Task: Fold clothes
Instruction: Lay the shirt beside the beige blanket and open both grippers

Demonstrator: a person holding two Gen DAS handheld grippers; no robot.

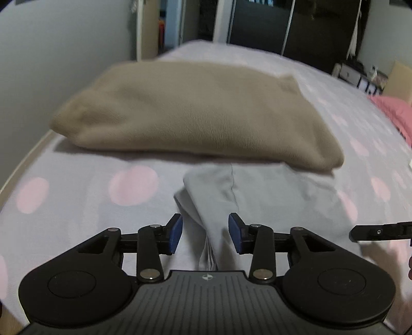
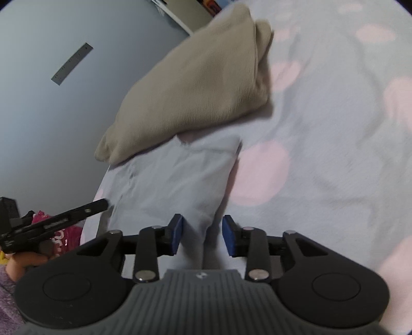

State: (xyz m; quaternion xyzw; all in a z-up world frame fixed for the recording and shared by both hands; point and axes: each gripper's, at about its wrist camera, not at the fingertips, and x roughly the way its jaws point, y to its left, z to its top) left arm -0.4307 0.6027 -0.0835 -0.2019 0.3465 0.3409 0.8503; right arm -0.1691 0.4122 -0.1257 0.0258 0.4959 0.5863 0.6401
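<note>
A light grey garment [image 1: 270, 195] lies flat on the bed sheet [image 1: 77, 206], which is grey with pink dots. Its near folded edge runs up between the blue pads of my left gripper [image 1: 205, 233]. The pads stand apart and do not press the cloth, so this gripper is open. In the right wrist view the same grey garment [image 2: 175, 185] has a raised fold between the pads of my right gripper [image 2: 202, 234], also open. A folded beige garment [image 1: 195, 110] lies just beyond the grey one and is seen again in the right wrist view [image 2: 195, 85].
The wall [image 1: 38, 64] runs along the bed's left edge. A pink cloth [image 1: 396, 116] lies at the far right of the bed. Dark wardrobe doors [image 1: 283, 23] stand beyond the bed. A hand [image 2: 18, 260] holds the other gripper beside a magenta item [image 2: 64, 234].
</note>
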